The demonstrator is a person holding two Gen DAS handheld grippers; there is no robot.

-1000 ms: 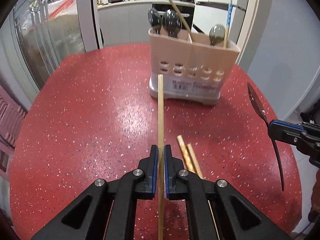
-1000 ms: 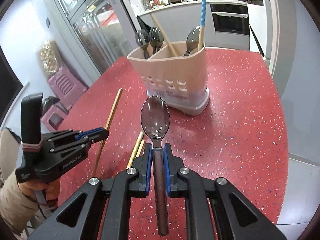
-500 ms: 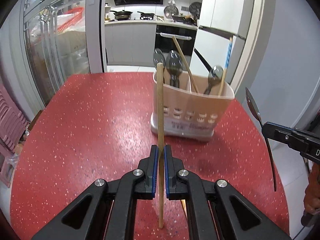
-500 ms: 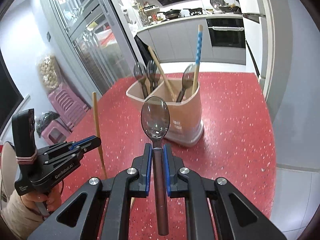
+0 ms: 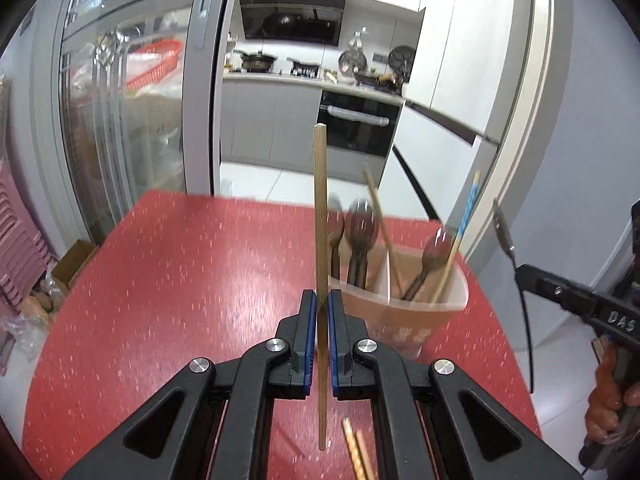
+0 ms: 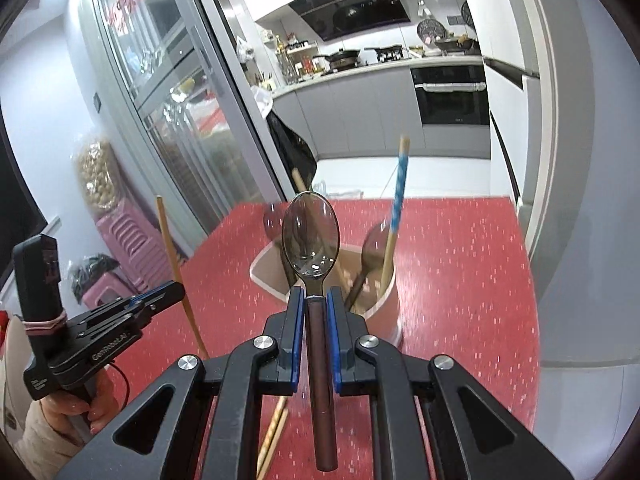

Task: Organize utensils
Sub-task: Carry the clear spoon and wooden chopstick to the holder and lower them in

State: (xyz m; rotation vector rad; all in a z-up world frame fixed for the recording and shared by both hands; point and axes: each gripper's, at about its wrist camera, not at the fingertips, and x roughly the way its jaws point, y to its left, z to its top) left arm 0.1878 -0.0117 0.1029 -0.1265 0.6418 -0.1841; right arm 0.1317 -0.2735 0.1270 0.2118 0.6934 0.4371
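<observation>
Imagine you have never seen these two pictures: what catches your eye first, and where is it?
Front and centre in the right view, the right gripper clamps a spoon, bowl up. In the left view the left gripper pinches a chopstick almost upright. Behind both, a beige holder stands on the red table, with spoons and chopsticks in it.

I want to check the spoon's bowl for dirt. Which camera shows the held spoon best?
The right wrist view: the spoon faces the lens, bowl up, clamped by the right gripper. The left wrist view shows it only edge-on and blurred at the right border.
</observation>
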